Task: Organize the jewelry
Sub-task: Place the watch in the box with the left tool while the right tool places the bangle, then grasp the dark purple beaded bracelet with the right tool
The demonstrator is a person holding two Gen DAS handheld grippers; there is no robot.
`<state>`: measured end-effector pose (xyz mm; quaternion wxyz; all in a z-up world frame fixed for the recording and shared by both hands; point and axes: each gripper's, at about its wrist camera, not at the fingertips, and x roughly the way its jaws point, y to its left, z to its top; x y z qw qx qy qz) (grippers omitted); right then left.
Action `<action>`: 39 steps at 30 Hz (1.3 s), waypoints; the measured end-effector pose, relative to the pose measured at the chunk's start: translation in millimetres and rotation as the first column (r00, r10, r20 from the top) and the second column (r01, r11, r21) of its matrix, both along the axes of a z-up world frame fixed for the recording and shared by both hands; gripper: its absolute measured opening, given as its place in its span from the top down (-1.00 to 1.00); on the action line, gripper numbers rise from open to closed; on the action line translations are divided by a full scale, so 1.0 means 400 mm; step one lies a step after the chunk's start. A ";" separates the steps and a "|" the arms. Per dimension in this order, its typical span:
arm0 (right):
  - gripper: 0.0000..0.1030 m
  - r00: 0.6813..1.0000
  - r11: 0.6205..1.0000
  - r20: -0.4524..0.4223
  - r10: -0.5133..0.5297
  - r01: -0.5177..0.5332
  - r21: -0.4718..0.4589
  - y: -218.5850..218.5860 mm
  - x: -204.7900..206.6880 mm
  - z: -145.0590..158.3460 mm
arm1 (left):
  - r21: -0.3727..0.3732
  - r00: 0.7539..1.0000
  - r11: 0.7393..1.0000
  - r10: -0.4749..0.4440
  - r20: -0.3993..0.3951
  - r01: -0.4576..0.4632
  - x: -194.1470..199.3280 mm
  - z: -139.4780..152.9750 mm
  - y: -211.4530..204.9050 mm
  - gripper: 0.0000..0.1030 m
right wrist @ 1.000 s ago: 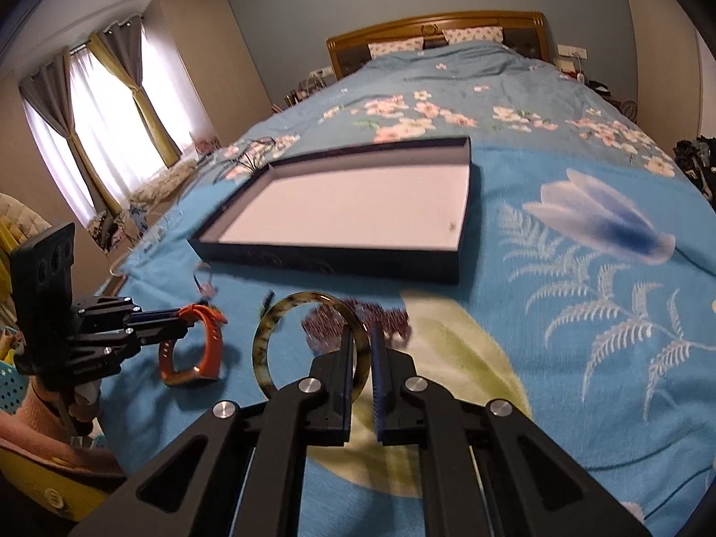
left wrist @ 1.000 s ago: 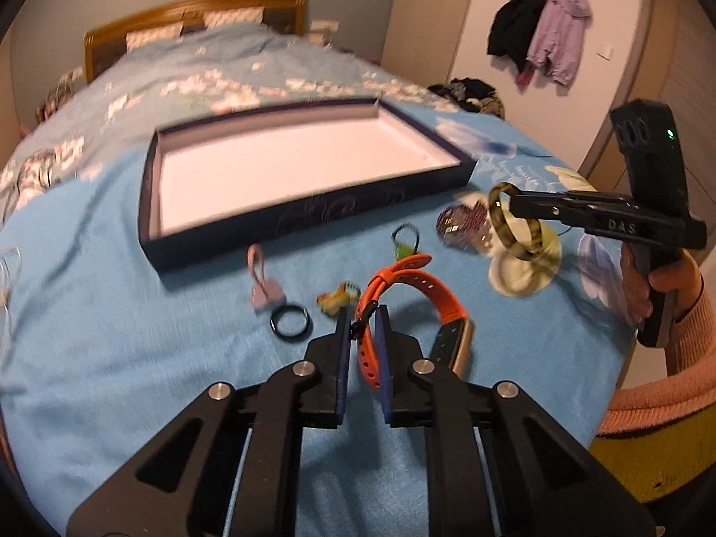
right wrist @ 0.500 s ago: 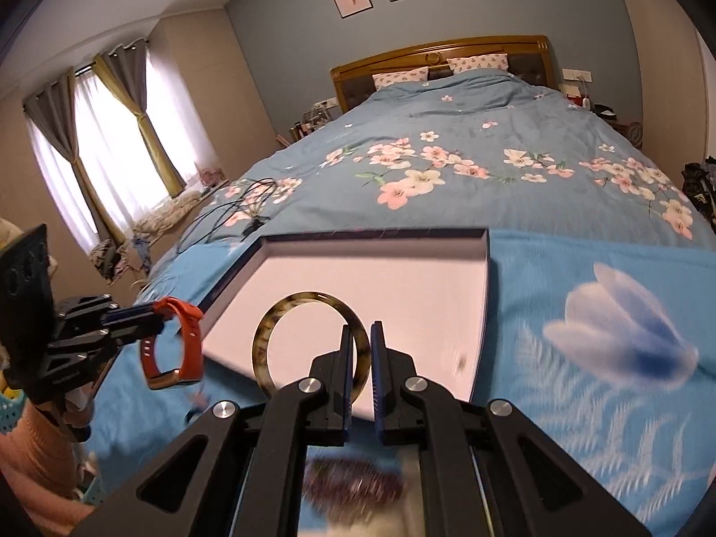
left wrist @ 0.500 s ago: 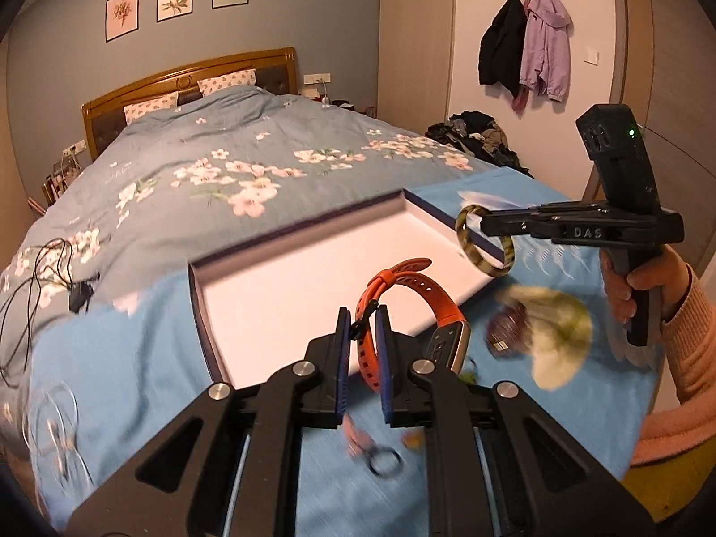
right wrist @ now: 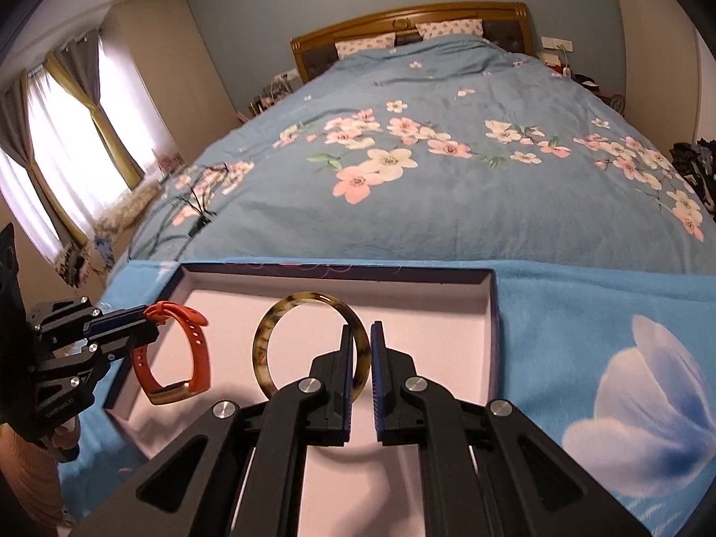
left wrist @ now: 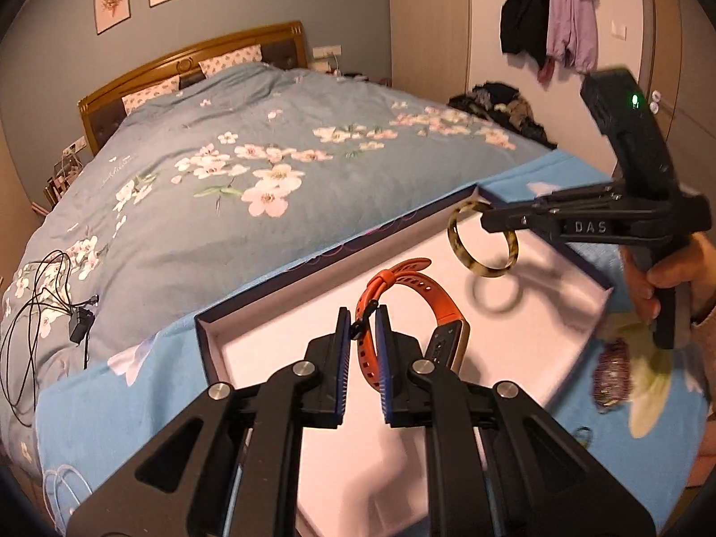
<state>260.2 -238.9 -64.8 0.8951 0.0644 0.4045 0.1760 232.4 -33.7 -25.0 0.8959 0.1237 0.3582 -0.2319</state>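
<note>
My left gripper (left wrist: 362, 320) is shut on the strap of an orange watch (left wrist: 414, 286) and holds it above the white inside of a dark blue tray (left wrist: 313, 264) on the bed. My right gripper (right wrist: 360, 335) is shut on a tortoiseshell bangle (right wrist: 268, 344) and holds it upright over the same tray (right wrist: 494, 308). In the right wrist view the left gripper (right wrist: 147, 320) with the watch (right wrist: 194, 349) hangs over the tray's left end. In the left wrist view the right gripper (left wrist: 487, 221) with the bangle (left wrist: 461, 246) hangs over the tray's right end.
A purple beaded piece (left wrist: 611, 369) and a small dark ring (left wrist: 581, 434) lie on the blue blanket right of the tray. A black cable with charger (left wrist: 53, 308) lies on the floral quilt at the left. Coats (left wrist: 550, 18) hang on the far wall.
Both grippers have moved forward from the blanket to over the tray, carrying the watch and the bangle. The loose pieces on the blanket have dropped out of the left wrist view.
</note>
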 end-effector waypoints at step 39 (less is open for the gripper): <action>0.14 0.968 0.978 0.156 0.197 -0.182 -0.105 -0.011 -0.291 0.088 | -0.137 0.976 0.980 0.166 0.142 -0.146 -0.115 0.090 0.124 -0.07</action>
